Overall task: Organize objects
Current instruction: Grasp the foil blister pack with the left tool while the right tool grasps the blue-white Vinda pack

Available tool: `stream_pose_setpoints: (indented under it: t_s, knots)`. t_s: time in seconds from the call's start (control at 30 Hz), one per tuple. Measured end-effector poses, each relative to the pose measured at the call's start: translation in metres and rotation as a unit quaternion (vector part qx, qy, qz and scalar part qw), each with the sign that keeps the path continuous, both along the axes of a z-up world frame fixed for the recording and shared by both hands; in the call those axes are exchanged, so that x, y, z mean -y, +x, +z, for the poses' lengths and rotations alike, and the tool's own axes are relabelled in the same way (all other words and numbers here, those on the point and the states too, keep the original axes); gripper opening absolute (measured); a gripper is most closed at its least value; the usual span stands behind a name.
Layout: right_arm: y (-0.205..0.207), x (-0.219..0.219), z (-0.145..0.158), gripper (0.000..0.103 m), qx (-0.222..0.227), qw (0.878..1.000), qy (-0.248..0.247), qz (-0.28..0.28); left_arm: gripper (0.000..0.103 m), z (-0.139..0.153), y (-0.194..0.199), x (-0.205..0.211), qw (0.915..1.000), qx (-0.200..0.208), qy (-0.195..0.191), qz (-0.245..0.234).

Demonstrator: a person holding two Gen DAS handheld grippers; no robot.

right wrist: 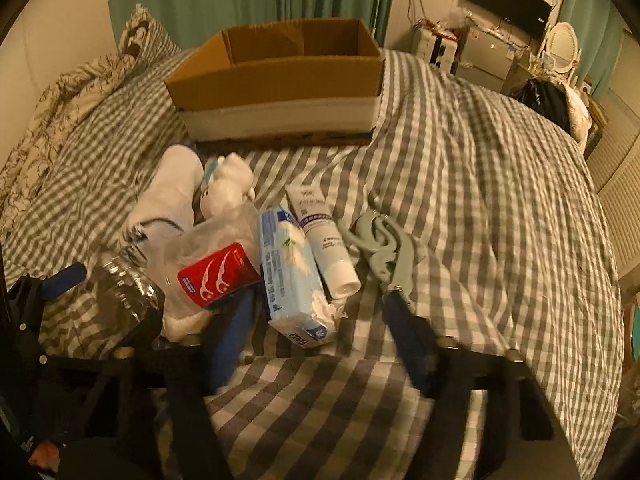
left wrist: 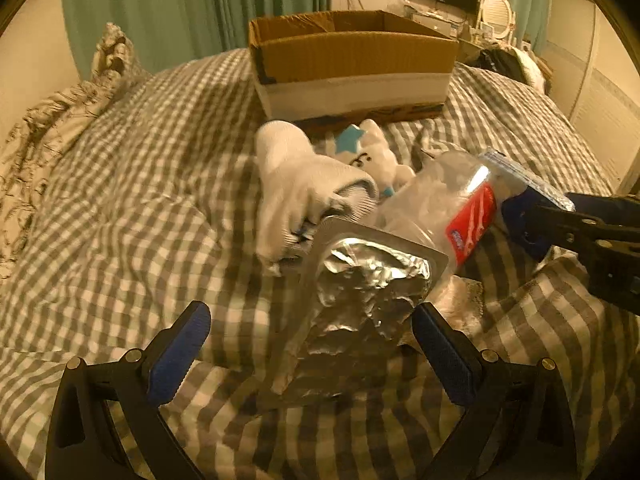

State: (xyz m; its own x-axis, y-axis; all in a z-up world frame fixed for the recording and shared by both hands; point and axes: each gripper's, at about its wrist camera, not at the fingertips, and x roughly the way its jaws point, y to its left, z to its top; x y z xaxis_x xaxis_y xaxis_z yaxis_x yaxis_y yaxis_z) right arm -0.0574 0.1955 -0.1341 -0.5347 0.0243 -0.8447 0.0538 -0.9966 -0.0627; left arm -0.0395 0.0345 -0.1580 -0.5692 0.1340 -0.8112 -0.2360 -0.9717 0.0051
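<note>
Silver foil pack (left wrist: 360,296) lies near, between spread left gripper (left wrist: 312,344) fingers, not yet pinched. Right gripper (right wrist: 320,336) spread too, near tissue pack (right wrist: 292,276). Foil best squeezed gently, then carried to far cardboard box (left wrist: 352,56).

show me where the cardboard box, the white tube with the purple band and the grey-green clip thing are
open brown cardboard box (right wrist: 276,80): right wrist view, on its front wall.
white tube with purple band (right wrist: 320,228): right wrist view, mid-body, just below the band.
grey-green plastic clip (right wrist: 386,252): right wrist view, on its middle.
</note>
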Motion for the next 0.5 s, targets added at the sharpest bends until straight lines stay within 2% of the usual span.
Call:
stream_pose_setpoints:
  t_s: [0.1, 0.17, 0.2, 0.27, 0.4, 0.43, 0.47, 0.5]
  knots:
    - [-0.001, 0.001, -0.001, 0.031, 0.001, 1.000, -0.001, 0.006, 0.092, -0.001, 0.001, -0.003, 0.9997, 0.007, 0.011, -0.023]
    - [0.001, 0.003, 0.001, 0.026, -0.003, 1.000, 0.000, 0.008, 0.077, -0.002, 0.003, -0.006, 0.9992, 0.009, 0.016, -0.036]
    - [0.001, 0.004, 0.002, 0.026, -0.003, 1.000, 0.001, 0.008, 0.073, -0.001, 0.004, -0.007, 0.9988, 0.011, 0.018, -0.044]
    - [0.002, 0.004, 0.004, 0.024, -0.008, 1.000, 0.002, 0.007, 0.055, 0.000, 0.008, -0.010, 0.9980, 0.013, 0.022, -0.058]
    - [0.008, 0.006, 0.017, 0.021, -0.027, 1.000, 0.002, 0.008, 0.032, 0.009, 0.015, -0.012, 0.9973, 0.008, 0.017, -0.071]
    - [0.009, 0.006, 0.020, 0.020, -0.032, 0.999, 0.002, 0.009, 0.020, 0.013, 0.018, -0.012, 0.9971, 0.005, 0.016, -0.074]
    - [0.011, 0.007, 0.024, 0.020, -0.037, 0.999, 0.001, 0.010, 0.014, 0.017, 0.020, -0.011, 0.9970, 0.002, 0.017, -0.075]
    - [0.013, 0.008, 0.028, 0.020, -0.042, 0.999, 0.001, 0.012, 0.013, 0.021, 0.021, -0.009, 0.9970, -0.001, 0.018, -0.075]
